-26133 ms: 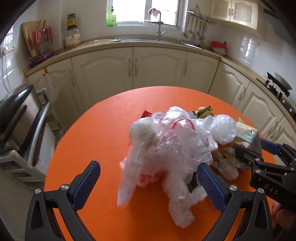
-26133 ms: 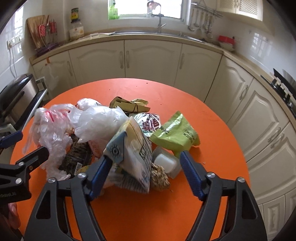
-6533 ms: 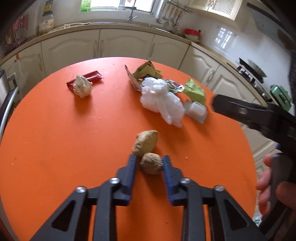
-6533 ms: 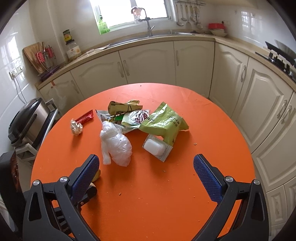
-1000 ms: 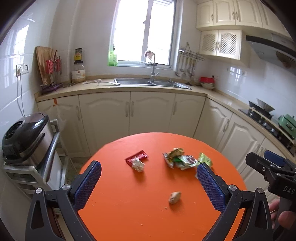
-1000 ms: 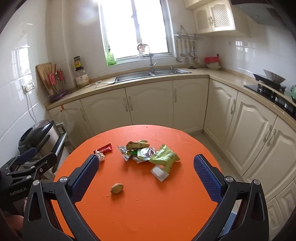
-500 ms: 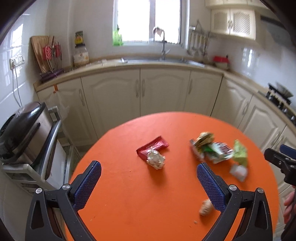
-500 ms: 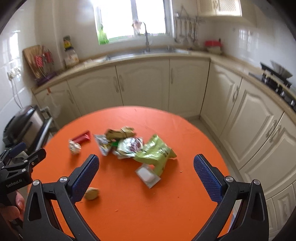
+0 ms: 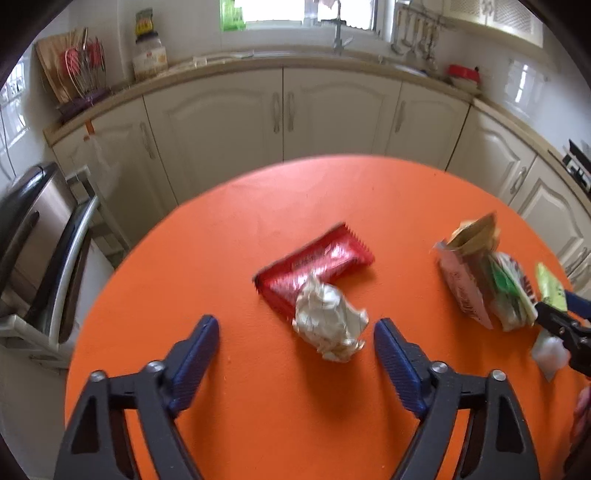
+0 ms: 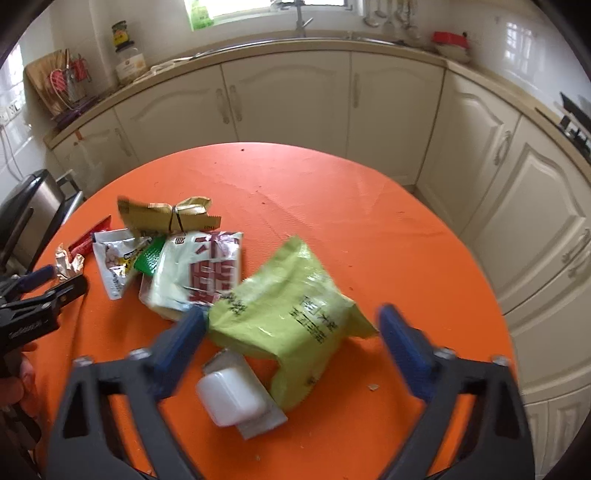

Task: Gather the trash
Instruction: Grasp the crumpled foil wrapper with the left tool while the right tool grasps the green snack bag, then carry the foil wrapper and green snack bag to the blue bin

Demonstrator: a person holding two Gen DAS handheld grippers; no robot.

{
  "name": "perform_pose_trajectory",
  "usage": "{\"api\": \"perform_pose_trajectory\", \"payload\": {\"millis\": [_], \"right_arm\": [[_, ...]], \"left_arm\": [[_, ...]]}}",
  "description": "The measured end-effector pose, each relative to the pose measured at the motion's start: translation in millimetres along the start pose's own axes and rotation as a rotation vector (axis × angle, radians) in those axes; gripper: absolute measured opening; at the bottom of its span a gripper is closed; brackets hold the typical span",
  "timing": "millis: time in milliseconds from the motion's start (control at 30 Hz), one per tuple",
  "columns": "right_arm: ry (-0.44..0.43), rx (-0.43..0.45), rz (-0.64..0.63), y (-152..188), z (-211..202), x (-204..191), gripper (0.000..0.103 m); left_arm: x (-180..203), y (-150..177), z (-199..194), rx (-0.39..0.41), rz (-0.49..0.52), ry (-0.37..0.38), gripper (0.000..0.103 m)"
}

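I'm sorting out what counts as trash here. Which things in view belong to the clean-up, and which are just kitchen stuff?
Trash to collect:
crumpled paper ball
red wrapper
green bag
white plastic tub
red-and-white packet
tan wrapper

Just kitchen stuff:
jar
red bowl
tap

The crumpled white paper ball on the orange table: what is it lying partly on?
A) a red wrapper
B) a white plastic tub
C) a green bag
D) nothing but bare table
A: in the left wrist view the crumpled paper ball overlaps the near end of the red wrapper; the green bag lies apart, further right.
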State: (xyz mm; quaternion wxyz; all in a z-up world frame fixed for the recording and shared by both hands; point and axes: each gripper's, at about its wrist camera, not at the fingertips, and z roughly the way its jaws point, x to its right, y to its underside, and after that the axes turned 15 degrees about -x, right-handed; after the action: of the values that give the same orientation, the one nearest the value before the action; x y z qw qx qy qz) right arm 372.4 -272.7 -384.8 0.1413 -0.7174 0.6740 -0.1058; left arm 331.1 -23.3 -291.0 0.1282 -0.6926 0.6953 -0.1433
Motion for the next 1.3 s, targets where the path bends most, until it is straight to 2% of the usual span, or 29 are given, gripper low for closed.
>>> {"api": "perform_pose_trajectory", "payload": {"millis": [33, 67, 133, 233, 433, 667, 833, 1100, 1233, 1267, 1300], "right_arm": [[-0.007, 0.000, -0.007, 0.2, -0.6, -0.4, 0.080], [-0.031, 0.001, -0.017, 2.1, -2.3, -0.4, 0.064], [-0.030, 0.009, -0.019, 6.8, -6.2, -2.1, 0.058], [-0.061, 0.024, 0.003, 14.7, -13.4, 1.9, 0.054], [-0.078, 0.061, 0.026, 29.1, -37.3, 3.9, 0.052], [-0.087, 0.125, 0.018, 46.0, -79.5, -3.5, 0.051], [-0.087, 0.183, 0.008, 66.3, -117.9, -7.0, 0.051], [-0.077, 0.287, 0.022, 104.9, -183.9, 0.3, 0.051], [-0.061, 0.339, 0.041, 126.7, -213.9, 8.8, 0.051], [-0.054, 0.351, 0.046, 131.5, -220.3, 11.7, 0.051], [-0.047, 0.362, 0.053, 137.0, -227.3, 14.9, 0.052]], "left_arm": [[-1.7, -4.8, 3.1, 0.033, 0.006, 0.004, 0.058], [-2.3, -11.3, 6.2, 0.037, 0.002, 0.010, 0.053], [-5.5, -23.3, 11.3, 0.043, -0.008, 0.024, 0.036], [-10.7, -37.9, 19.0, 0.041, -0.023, 0.058, 0.022], [-16.9, -63.1, 28.2, 0.063, -0.046, 0.097, 0.021], [-6.1, -87.1, 15.4, 0.134, -0.032, 0.109, 0.021], [30.2, -87.6, -6.7, 0.206, 0.016, 0.132, 0.021], [104.9, -89.5, -42.4, 0.301, 0.146, 0.200, 0.021], [128.5, -75.5, -57.9, 0.324, 0.207, 0.239, 0.021], [132.1, -56.0, -68.7, 0.329, 0.219, 0.243, 0.021], [137.0, -54.0, -73.3, 0.334, 0.233, 0.251, 0.021]]}}
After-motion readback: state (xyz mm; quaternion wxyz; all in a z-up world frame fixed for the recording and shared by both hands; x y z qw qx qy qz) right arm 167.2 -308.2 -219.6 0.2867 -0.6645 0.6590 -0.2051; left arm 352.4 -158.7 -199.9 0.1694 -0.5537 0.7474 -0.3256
